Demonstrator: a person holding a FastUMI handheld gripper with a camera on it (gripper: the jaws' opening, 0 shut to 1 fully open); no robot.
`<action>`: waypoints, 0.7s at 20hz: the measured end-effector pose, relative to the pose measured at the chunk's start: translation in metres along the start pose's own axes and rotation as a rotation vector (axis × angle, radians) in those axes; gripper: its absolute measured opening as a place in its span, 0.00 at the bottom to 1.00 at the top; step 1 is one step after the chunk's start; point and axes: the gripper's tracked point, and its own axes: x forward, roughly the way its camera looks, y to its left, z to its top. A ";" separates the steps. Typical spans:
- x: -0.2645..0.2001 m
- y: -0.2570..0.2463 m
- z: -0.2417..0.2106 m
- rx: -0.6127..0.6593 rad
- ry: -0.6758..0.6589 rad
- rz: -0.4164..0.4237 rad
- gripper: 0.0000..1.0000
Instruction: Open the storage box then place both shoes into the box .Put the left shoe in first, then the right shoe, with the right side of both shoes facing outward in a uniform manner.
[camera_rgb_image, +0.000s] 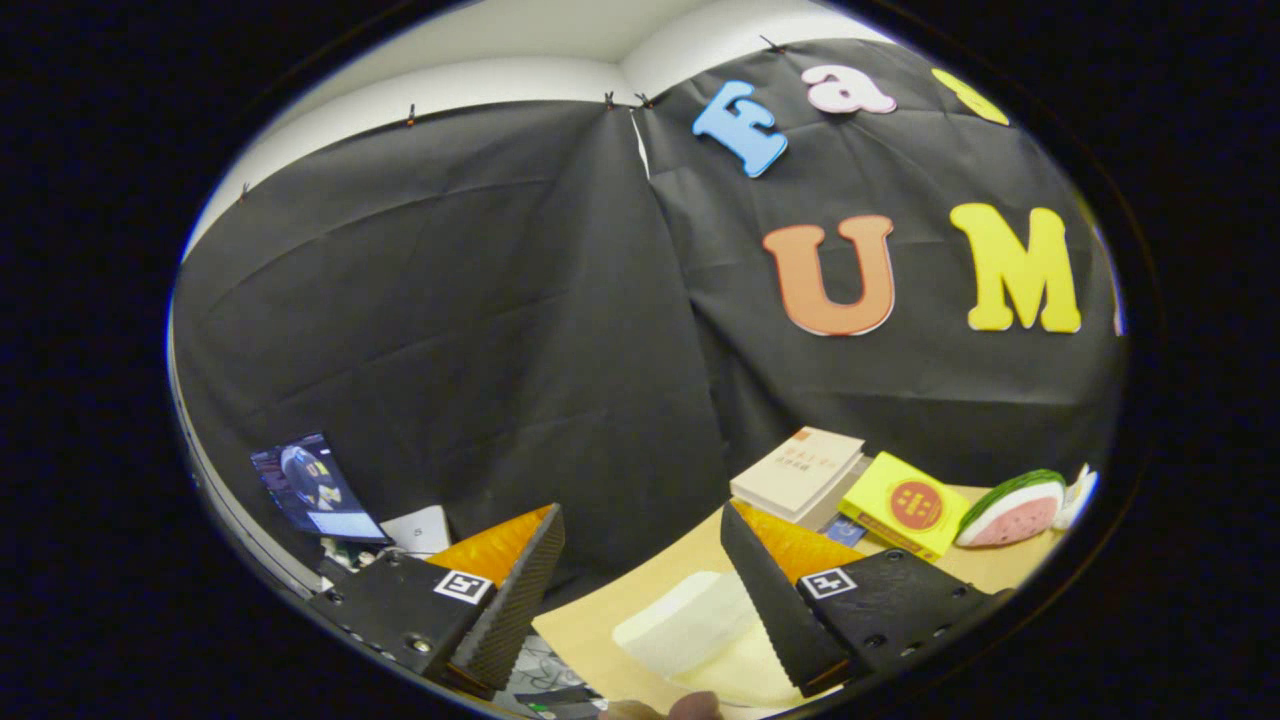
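My gripper (642, 540) is open, its two black ribbed fingers (520, 590) spread wide with nothing between them. It is tilted up toward the booth wall above the wooden table (640, 590). Below and between the fingers lies a white, translucent box-like thing (690, 625) on the table; I cannot tell whether it is the storage box or its lid. A fingertip of a person's hand (695, 706) shows just beneath it.
Beyond the right finger lie a stack of pale books (800, 470), a yellow box with a red round mark (905, 505) and a watermelon-slice toy (1015, 508). A lit screen (315, 490) and papers (415, 528) stand off the table beyond the left finger.
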 end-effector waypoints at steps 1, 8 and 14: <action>-0.012 -0.015 -0.002 -0.012 -0.010 -0.027 0.96; -0.116 -0.159 -0.042 -0.007 -0.031 -0.261 0.96; -0.205 -0.290 -0.142 0.123 0.057 -0.503 0.96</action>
